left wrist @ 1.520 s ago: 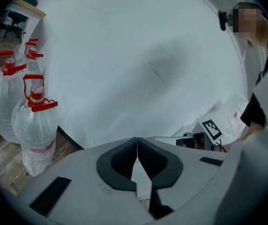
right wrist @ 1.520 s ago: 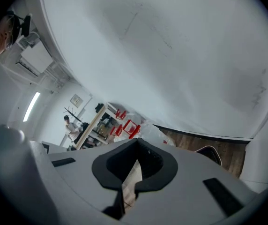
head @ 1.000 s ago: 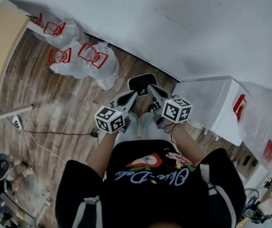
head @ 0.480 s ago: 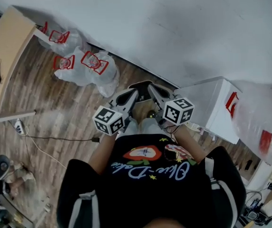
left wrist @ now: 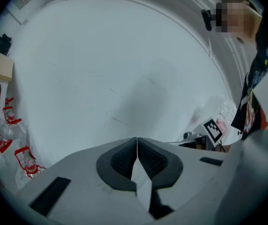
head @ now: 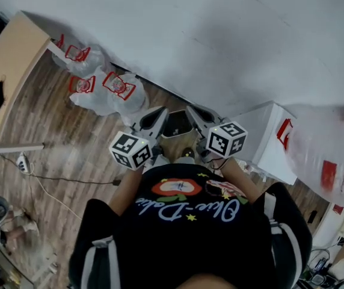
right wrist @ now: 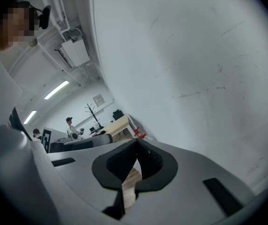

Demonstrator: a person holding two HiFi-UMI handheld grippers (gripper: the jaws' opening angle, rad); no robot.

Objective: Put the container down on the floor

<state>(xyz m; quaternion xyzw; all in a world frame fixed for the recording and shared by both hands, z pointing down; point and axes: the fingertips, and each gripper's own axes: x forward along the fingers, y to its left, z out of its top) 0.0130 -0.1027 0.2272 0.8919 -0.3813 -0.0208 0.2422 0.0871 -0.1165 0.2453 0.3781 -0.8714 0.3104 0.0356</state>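
A small dark container with a pale rim (head: 177, 124) lies on the wooden floor close to the white wall, seen only in the head view. My left gripper (head: 160, 113) and right gripper (head: 192, 111) hover over it, one on each side, tips pointing toward the wall. In the left gripper view the left gripper (left wrist: 137, 139) has its pads pressed together with nothing between them. The right gripper (right wrist: 137, 143) looks the same in its own view, shut and empty. Both gripper views face the bare wall, and neither shows the container.
Clear plastic bags with red print (head: 109, 89) lie on the floor at the left, beside a light wooden tabletop (head: 9, 71). A white box (head: 268, 138) stands at the right, with another plastic bag (head: 331, 158) past it. A power strip and cable (head: 21, 160) run across the floor.
Both grippers have lifted and spread slightly, so the container now shows between them instead of beyond their tips. The container has stayed on the floor.
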